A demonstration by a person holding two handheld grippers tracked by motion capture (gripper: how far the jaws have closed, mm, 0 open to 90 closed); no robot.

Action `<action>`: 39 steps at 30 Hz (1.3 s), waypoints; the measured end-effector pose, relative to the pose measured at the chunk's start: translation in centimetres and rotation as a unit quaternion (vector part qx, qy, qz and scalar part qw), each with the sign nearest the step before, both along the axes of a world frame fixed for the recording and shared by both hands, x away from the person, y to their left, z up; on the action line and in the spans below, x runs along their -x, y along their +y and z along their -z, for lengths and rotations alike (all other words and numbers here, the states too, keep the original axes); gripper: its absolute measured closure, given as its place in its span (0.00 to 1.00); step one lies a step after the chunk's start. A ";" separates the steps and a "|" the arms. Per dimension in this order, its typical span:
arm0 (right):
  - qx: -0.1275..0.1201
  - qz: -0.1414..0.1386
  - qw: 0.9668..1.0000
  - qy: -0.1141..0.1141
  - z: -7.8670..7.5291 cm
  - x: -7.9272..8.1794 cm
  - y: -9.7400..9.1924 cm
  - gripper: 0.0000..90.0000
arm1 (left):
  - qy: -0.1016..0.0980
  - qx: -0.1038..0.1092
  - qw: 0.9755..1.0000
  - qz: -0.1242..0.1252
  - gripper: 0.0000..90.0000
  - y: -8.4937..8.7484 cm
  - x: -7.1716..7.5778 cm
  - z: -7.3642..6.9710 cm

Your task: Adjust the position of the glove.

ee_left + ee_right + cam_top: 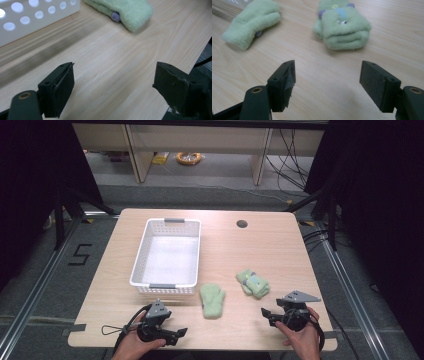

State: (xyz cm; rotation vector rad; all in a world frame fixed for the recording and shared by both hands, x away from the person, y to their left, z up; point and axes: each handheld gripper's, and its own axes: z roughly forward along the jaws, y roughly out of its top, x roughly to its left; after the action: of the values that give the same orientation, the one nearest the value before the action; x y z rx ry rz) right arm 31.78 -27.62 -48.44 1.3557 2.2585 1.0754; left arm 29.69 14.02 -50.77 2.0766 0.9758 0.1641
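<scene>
Jaws spread wide and empty on both the left gripper [181,332] and right gripper [264,312], low near the table's [260,250] front edge. Two green fleece mittens, one [212,300] near the front edge, one [253,283] towards the right edge: likely soft, light, best pinched mid-body. White basket [141,254] behind, left of centre, empty.

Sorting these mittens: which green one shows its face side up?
The mitten nearer the right gripper: eyes and blue patch show. The mitten by the basket looks plain.

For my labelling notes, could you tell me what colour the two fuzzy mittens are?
Both mittens are light green, clearest in the right gripper view.
</scene>
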 end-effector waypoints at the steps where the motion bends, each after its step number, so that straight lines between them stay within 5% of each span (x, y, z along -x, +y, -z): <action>1: -0.005 -0.001 1.000 0.002 0.0 0.1 0.2 0.35 | 0.000 0.000 1.000 0.000 0.18 0.0 0.0 0.0; 6: 0.005 -0.013 1.000 -0.014 -0.2 0.1 0.5 0.38 | -0.004 -0.002 1.000 0.004 0.18 0.0 0.0 0.0; 18: -0.024 -0.052 0.998 -0.029 -0.7 0.2 3.2 0.42 | -0.006 -0.006 1.000 0.005 0.18 0.0 0.0 -0.2; 22: -0.034 -0.054 0.998 -0.013 -0.9 0.2 4.8 0.43 | -0.003 -0.005 1.000 0.001 0.18 0.0 0.0 -0.1; 23: -0.031 -0.067 0.997 -0.028 -0.8 -0.2 5.0 0.43 | -0.008 -0.009 1.000 0.006 0.18 0.1 -0.1 -0.2; 34: -0.037 -0.081 0.996 -0.018 -1.0 -1.7 8.3 0.43 | -0.008 -0.007 1.000 0.000 0.18 0.0 -0.1 -0.2; 35: -0.049 -0.081 0.996 -0.002 -0.8 -1.9 9.0 0.43 | -0.002 0.000 1.000 -0.002 0.18 0.0 0.0 -0.1; 39: -0.053 -0.076 0.996 0.006 -0.5 -2.3 9.9 0.43 | -0.008 -0.002 1.000 0.002 0.18 0.0 0.0 -0.2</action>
State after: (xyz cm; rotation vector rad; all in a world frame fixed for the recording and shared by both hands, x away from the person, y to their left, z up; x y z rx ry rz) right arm 34.13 -17.70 -47.90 1.2489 2.3768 1.2568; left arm 29.74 14.07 -50.58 2.0785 0.9630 0.1801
